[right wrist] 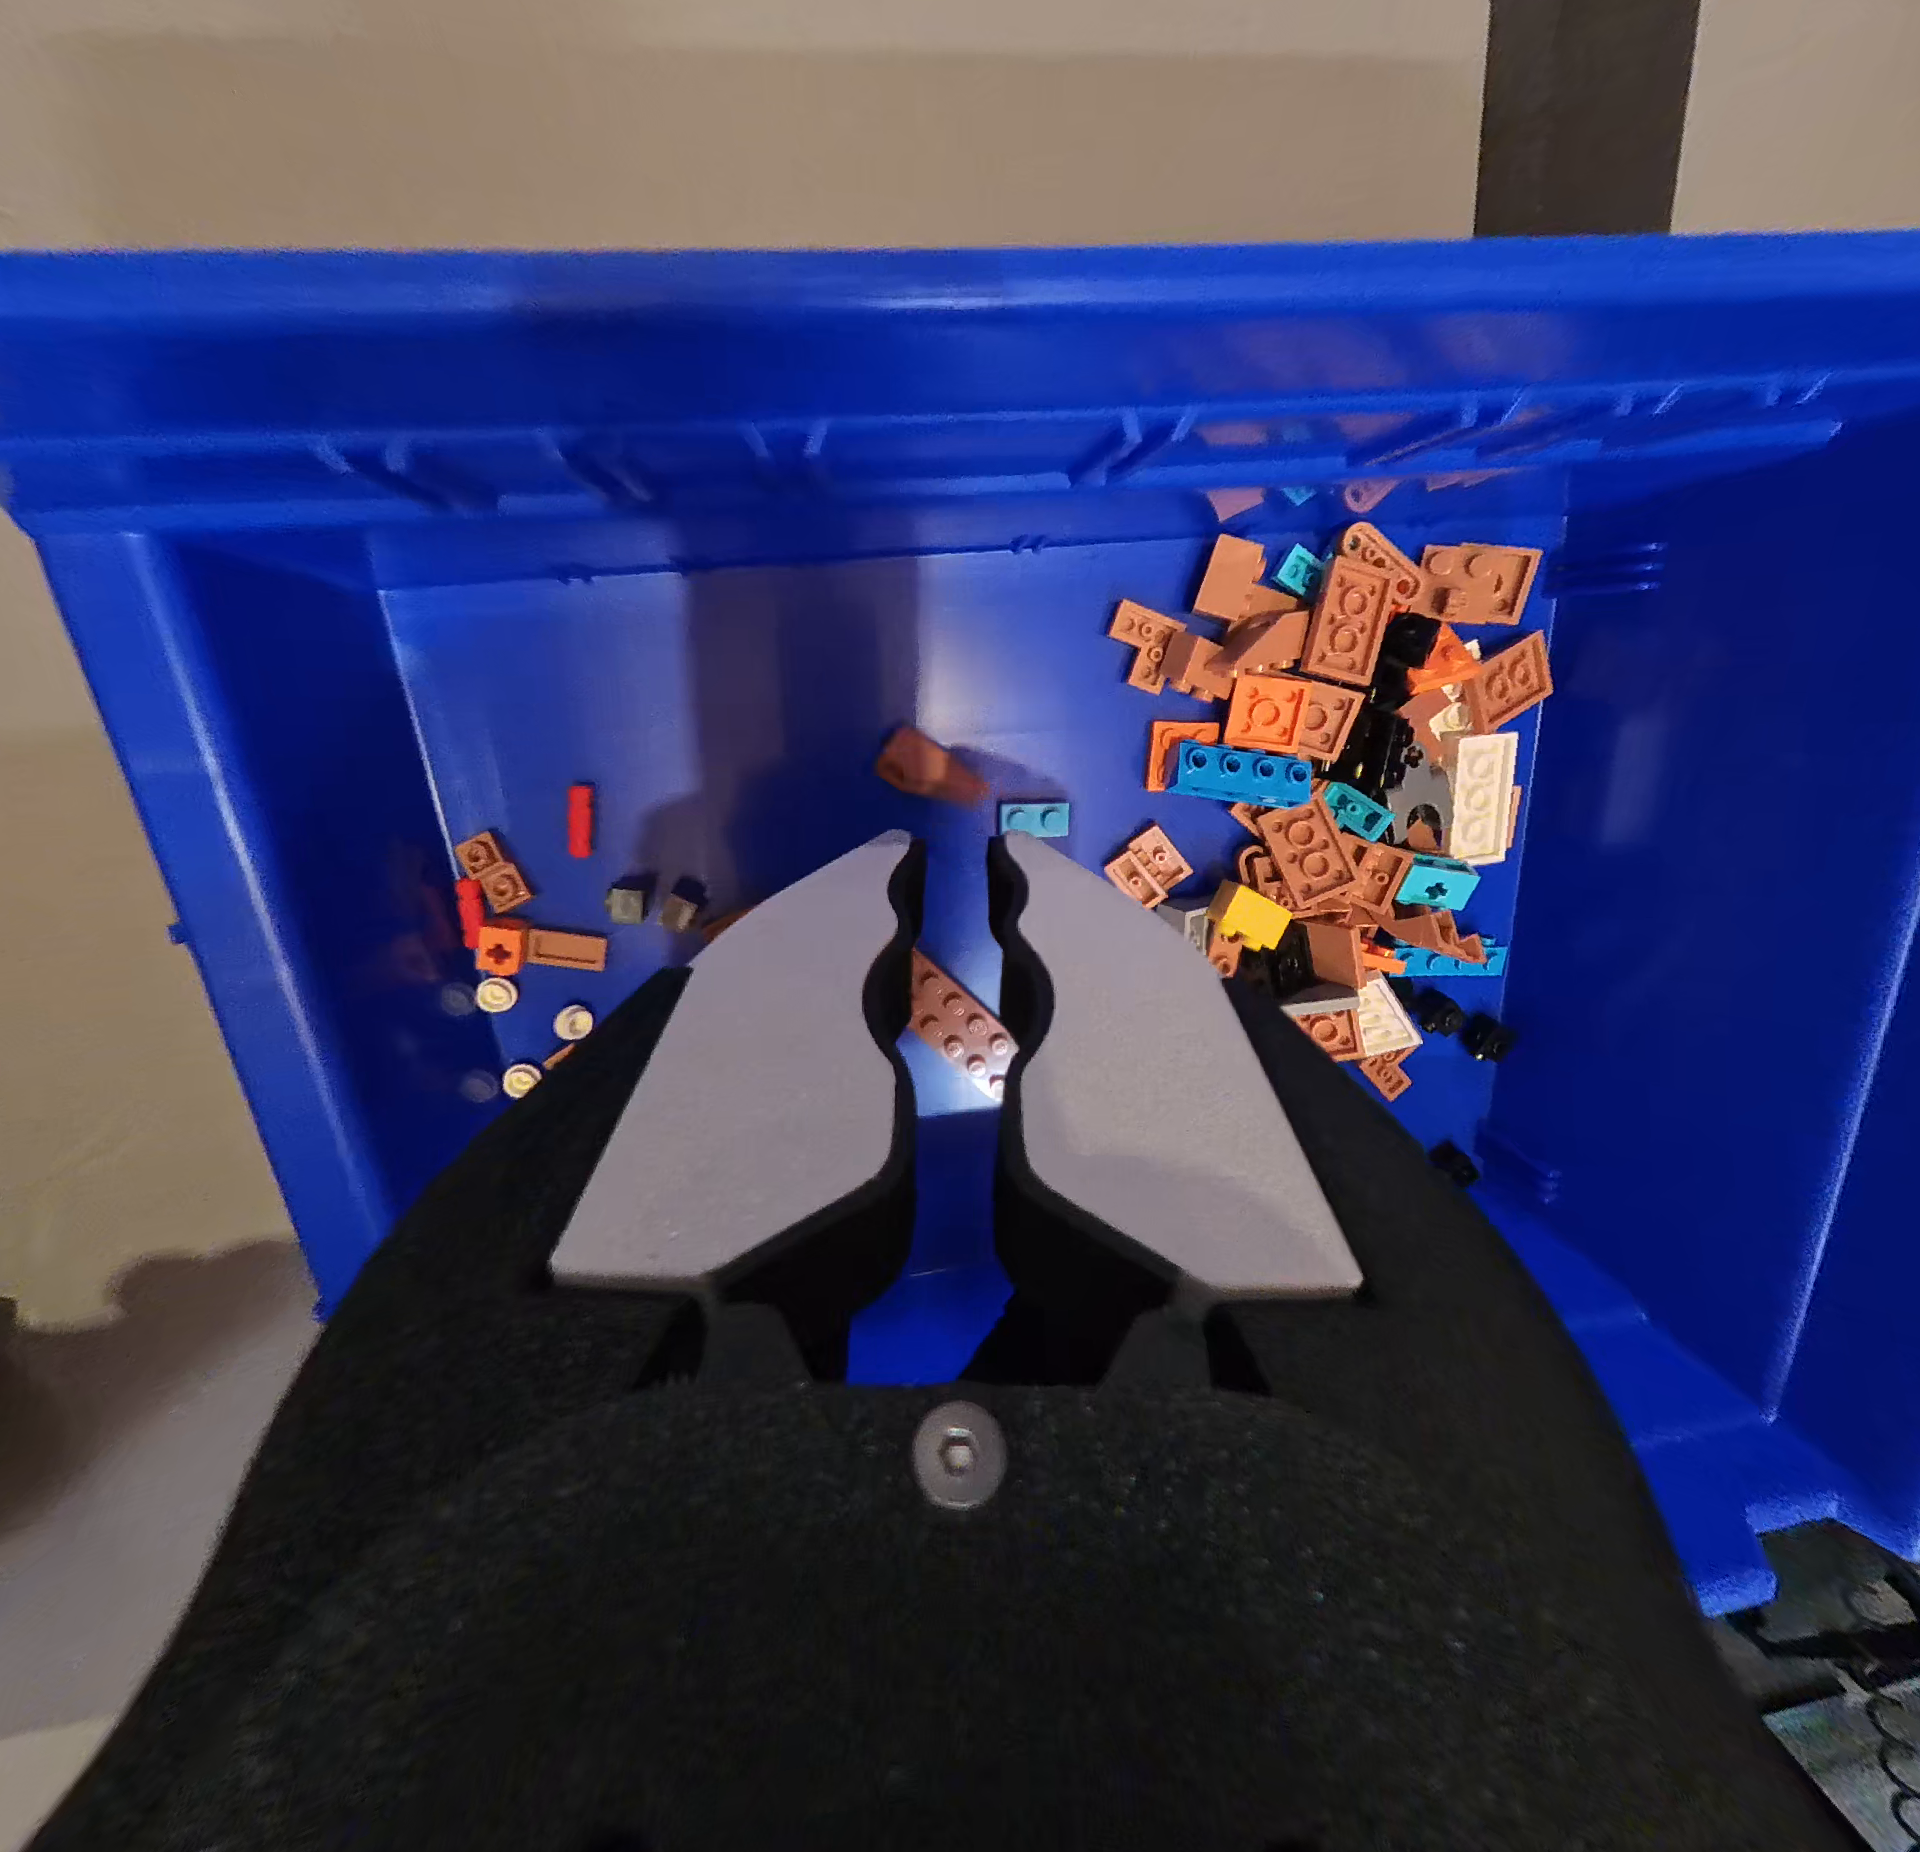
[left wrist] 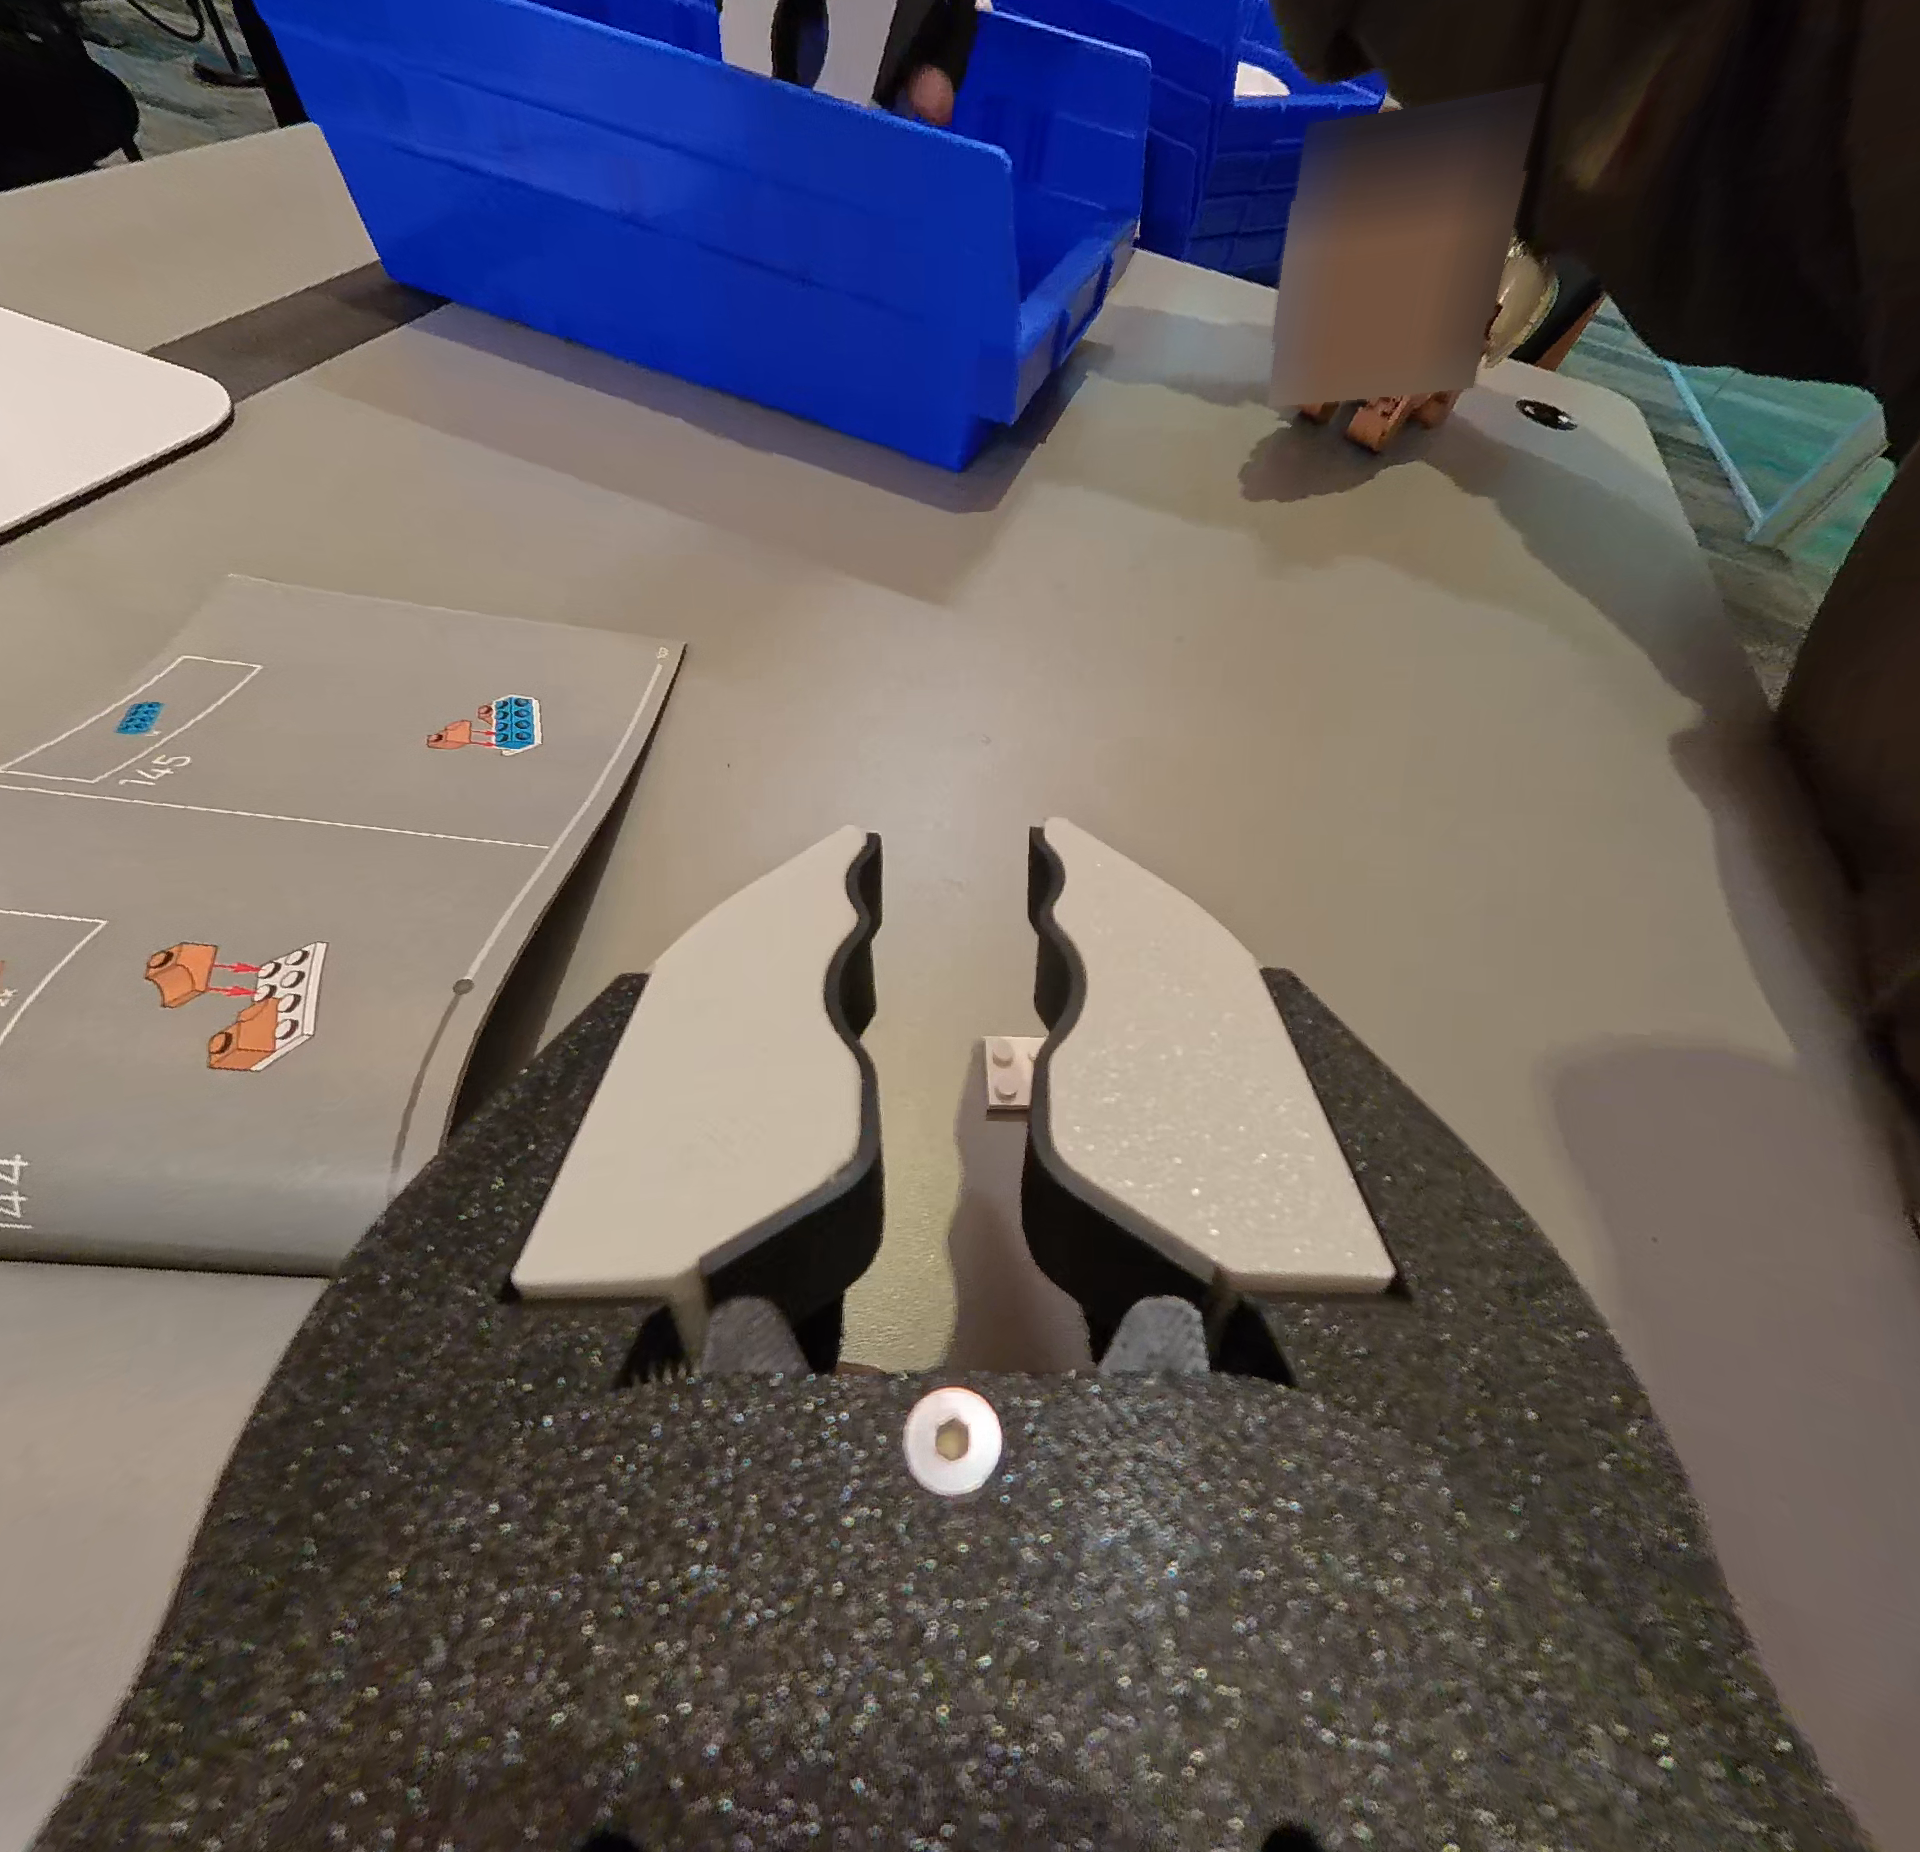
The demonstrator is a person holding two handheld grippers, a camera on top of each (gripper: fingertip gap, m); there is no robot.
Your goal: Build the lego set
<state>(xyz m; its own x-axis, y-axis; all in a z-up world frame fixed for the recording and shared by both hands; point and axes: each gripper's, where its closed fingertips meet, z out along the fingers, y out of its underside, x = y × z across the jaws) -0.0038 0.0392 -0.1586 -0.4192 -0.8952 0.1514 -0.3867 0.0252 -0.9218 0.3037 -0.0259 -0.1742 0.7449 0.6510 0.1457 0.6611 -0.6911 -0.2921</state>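
My left gripper [left wrist: 954,838] is open and empty over the grey table [left wrist: 1247,711]. A small light grey plate [left wrist: 1010,1073] lies on the table between its fingers, partly hidden by the right finger. My right gripper [right wrist: 951,844] is open and empty, reaching into a blue bin [right wrist: 935,348]. A brown sloped brick [right wrist: 928,763] lies just beyond its tips, a small teal plate [right wrist: 1034,818] to their right, and a long brown plate [right wrist: 961,1028] below between the fingers. A heap of brown, orange, teal and white bricks [right wrist: 1351,763] fills the bin's right side.
An open instruction booklet [left wrist: 312,919] lies left of the left gripper. Blue bins [left wrist: 675,192] stand at the back of the table. A small brown build [left wrist: 1371,415] sits at the far right under a blurred patch. A white board [left wrist: 94,410] is at left.
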